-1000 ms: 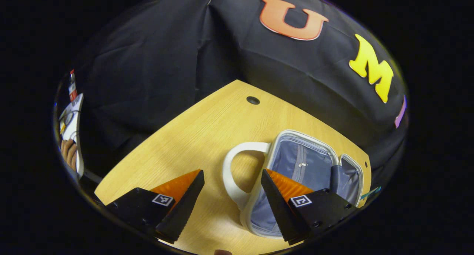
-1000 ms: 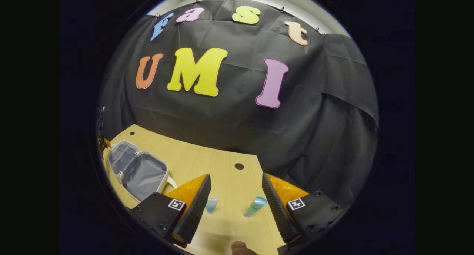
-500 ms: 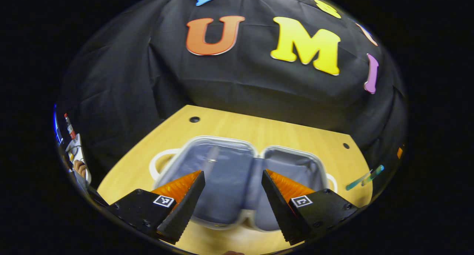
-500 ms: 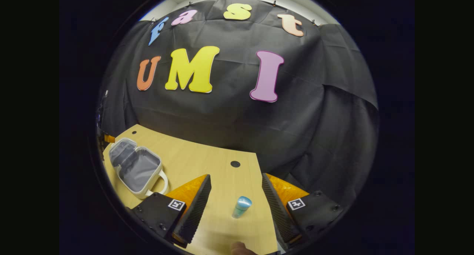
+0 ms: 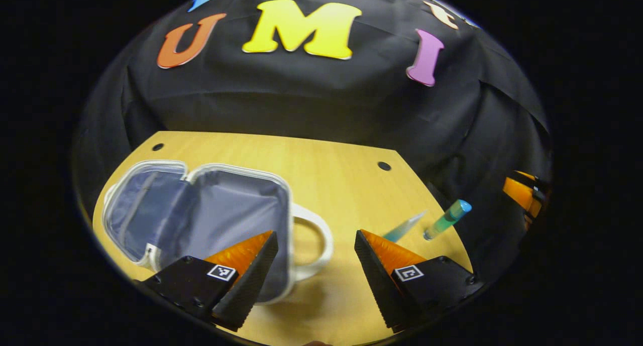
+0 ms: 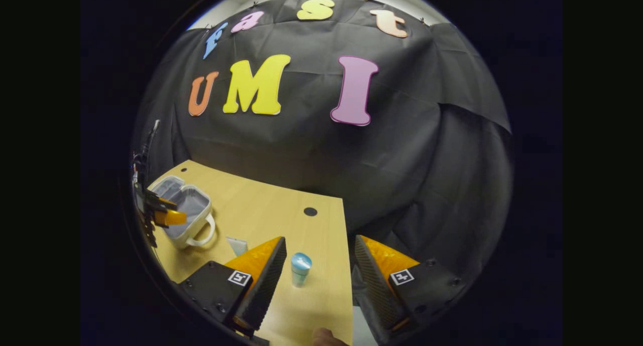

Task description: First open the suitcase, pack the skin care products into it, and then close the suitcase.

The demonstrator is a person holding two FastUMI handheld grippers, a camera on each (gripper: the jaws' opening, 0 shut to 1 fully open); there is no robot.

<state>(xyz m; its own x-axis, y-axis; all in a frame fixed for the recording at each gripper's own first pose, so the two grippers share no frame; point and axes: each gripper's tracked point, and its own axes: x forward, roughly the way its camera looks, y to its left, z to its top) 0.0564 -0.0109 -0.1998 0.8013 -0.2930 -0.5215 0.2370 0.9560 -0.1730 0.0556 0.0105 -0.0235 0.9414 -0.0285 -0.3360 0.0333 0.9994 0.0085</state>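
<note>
A pale wooden worktop [image 5: 321,185] with a visible grain stands in a booth hung all round with creased black cloth [image 5: 301,100]; two small round holes sit near the worktop's far edge, and in the right gripper view a strip of light wall shows above the cloth. The suitcase [image 5: 201,215], a small white-rimmed case with a grey fabric lining, lies spread open on the worktop, both halves flat and its white loop handle pointing toward the products. Beside the handle, well clear of the suitcase, lie two skin care products: a translucent blue-green tube [image 5: 404,226] with a flat crimped end, and just beyond it, farther from the suitcase, a blue-capped bottle [image 5: 447,219]. In the right gripper view the bottle [image 6: 300,268] stands just ahead of the right tongs [image 6: 320,273], close to one finger but not touched; these tongs are spread wide apart. The left tongs [image 5: 314,270] are likewise wide apart, holding nothing, over the suitcase's handle side. In the right gripper view the left tongs [image 6: 166,213] hang above the suitcase [image 6: 188,218].
</note>
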